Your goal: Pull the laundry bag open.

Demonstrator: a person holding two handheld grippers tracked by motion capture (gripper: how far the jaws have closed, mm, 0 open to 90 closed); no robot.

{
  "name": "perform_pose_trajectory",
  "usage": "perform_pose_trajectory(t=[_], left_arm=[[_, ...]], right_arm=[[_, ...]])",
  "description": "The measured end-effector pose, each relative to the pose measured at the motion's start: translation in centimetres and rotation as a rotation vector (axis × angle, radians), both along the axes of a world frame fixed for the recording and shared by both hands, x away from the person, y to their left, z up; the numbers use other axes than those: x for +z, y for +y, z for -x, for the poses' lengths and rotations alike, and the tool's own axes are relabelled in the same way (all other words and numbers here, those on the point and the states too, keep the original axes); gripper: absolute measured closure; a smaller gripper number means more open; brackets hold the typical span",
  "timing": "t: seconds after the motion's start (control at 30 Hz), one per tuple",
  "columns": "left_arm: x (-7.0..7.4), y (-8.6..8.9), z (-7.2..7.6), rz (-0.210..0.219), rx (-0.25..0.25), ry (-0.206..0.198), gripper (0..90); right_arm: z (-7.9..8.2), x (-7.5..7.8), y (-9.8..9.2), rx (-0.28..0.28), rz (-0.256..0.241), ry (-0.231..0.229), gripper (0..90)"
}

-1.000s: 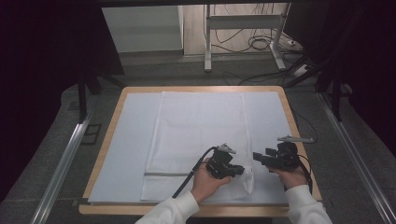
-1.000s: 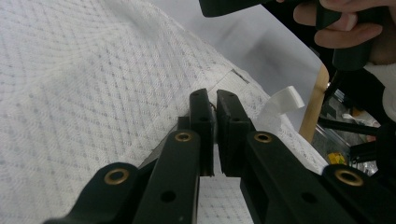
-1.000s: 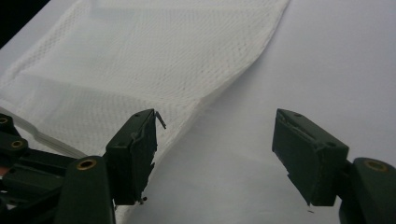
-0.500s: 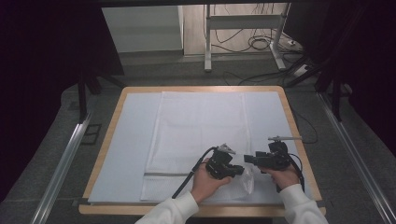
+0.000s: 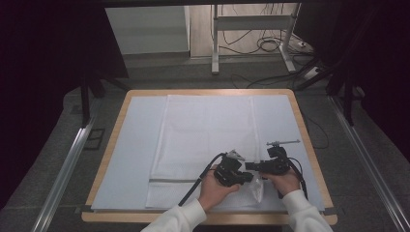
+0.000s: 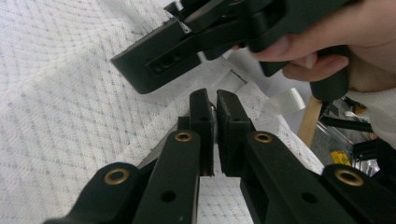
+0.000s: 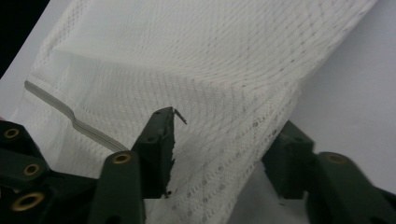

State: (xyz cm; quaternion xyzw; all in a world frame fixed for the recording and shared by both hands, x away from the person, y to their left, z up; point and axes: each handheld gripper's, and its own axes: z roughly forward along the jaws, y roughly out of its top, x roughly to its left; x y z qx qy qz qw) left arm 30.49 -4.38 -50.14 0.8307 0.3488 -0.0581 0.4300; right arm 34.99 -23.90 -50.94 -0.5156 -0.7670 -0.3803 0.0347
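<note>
A white mesh bag [image 5: 208,135] with a grey zipper band [image 7: 65,114] lies flat on the pale mat [image 5: 130,159]. Its near right corner [image 5: 258,188] is bunched up between the two hands. My left gripper [image 5: 247,178] [image 6: 215,100] has its jaws pressed together on the bag's edge, and a small metal piece shows between them. My right gripper [image 5: 250,166] [image 7: 226,123] is open, jaws wide apart, with a fold of the mesh lying between them. In the left gripper view the right gripper's finger [image 6: 154,60] hangs just above the left jaws.
The wooden table rim [image 5: 309,145] frames the mat. Metal rails [image 5: 63,169] run along both sides on the floor. A desk frame and cables [image 5: 261,43] stand beyond the far edge. A dark curtain [image 5: 48,72] hangs at the left.
My right gripper has moved left, from the table's right edge to right beside the left gripper. The bag's near right corner has bunched up. The left hand has barely moved.
</note>
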Motion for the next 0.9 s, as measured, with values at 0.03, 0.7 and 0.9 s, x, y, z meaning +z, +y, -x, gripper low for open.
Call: perform_pose_trajectory(t=[0.03, 0.7, 0.9], left_arm=[[-0.03, -0.02, -0.02, -0.001, 0.0, 0.001, 86.4], [-0.49, -0.26, 0.07, -0.01, -0.007, 0.005, 86.4], [-0.72, -0.11, -0.01, -0.007, -0.008, 0.016, 86.4]], right_arm=[[-0.07, -0.11, 0.08, 0.01, 0.001, 0.006, 52.8], [-0.14, -0.17, 0.32, 0.088, 0.014, 0.01, 87.3], [-0.12, -0.12, 0.23, 0.1, 0.01, 0.006, 87.5]])
